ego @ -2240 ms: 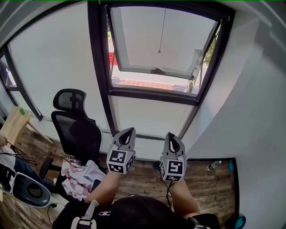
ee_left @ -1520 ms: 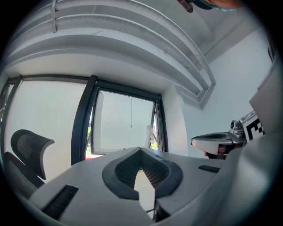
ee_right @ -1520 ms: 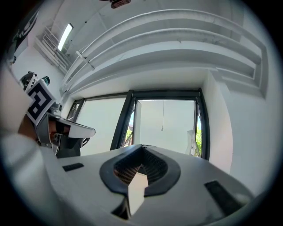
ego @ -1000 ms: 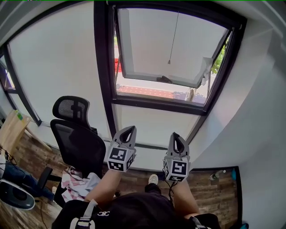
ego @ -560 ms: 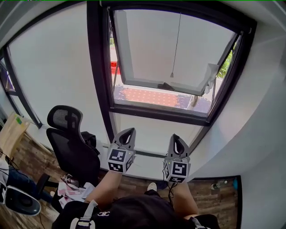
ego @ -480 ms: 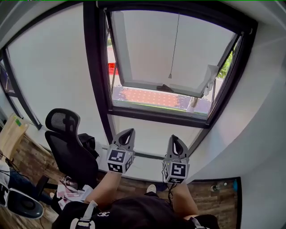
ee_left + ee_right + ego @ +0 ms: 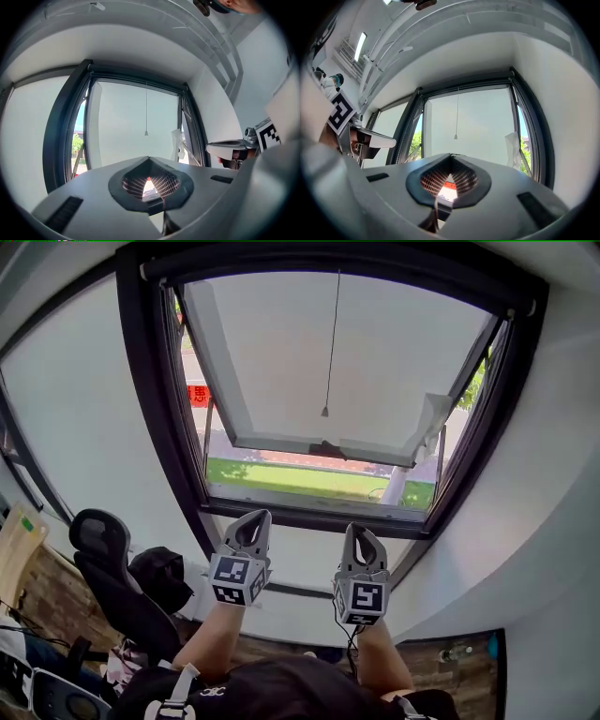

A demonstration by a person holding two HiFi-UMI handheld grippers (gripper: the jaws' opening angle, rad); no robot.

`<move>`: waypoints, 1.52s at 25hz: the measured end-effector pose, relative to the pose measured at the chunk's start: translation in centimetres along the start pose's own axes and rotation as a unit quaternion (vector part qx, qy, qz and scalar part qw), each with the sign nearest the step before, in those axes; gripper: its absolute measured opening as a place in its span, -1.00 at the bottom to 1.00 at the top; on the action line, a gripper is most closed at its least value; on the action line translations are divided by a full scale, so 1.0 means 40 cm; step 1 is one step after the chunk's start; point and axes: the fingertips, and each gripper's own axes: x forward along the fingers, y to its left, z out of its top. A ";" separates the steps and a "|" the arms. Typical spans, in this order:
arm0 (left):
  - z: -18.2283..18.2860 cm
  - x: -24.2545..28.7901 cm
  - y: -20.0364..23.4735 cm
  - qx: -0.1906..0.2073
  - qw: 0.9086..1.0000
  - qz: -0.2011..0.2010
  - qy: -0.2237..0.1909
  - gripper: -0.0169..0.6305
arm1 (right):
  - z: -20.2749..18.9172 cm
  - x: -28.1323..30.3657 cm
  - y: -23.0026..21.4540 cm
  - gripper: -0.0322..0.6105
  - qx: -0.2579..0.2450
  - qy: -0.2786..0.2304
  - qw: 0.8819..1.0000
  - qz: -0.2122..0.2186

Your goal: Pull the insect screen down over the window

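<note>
Thin and grey, the insect screen's pull cord (image 7: 331, 343) hangs from the top of the black window frame (image 7: 141, 399). Its small end knob sits mid-opening, in front of the tilted-out sash (image 7: 272, 362). Below the sill, the left gripper (image 7: 251, 517) and right gripper (image 7: 360, 532) point at the window side by side, jaws pressed together on nothing. An office chair (image 7: 105, 563) stands at left.

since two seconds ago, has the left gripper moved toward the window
Yes, forward: the left gripper now meets the lower window frame in the head view; earlier it sat below it.
</note>
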 end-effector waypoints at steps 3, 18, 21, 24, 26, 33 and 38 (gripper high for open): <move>-0.007 0.076 -0.002 -0.003 1.000 0.002 0.002 -0.93 | -0.012 0.056 -0.050 -0.88 -0.001 0.004 1.000 0.003; -0.025 0.211 0.100 0.028 0.999 0.006 0.017 -0.93 | -0.067 0.189 -0.096 -0.88 -0.013 0.028 1.000 0.004; 0.006 0.212 0.152 0.075 0.997 0.016 0.013 -0.93 | -0.050 0.211 -0.100 -0.89 -0.024 0.019 1.000 -0.001; 0.038 0.210 0.200 0.131 0.991 0.028 0.017 -0.93 | -0.031 0.235 -0.107 -0.89 -0.055 0.015 0.998 -0.008; 0.060 0.213 0.235 0.169 0.984 0.042 0.019 -0.93 | 0.001 0.254 -0.111 -0.89 -0.095 0.004 0.995 -0.011; 0.172 0.232 0.326 0.302 0.951 0.067 0.011 -0.93 | 0.123 0.305 -0.176 -0.89 -0.296 -0.030 0.954 -0.035; 0.298 0.256 0.352 0.400 0.913 0.076 -0.011 -0.93 | 0.222 0.340 -0.235 -0.88 -0.348 -0.043 0.936 -0.044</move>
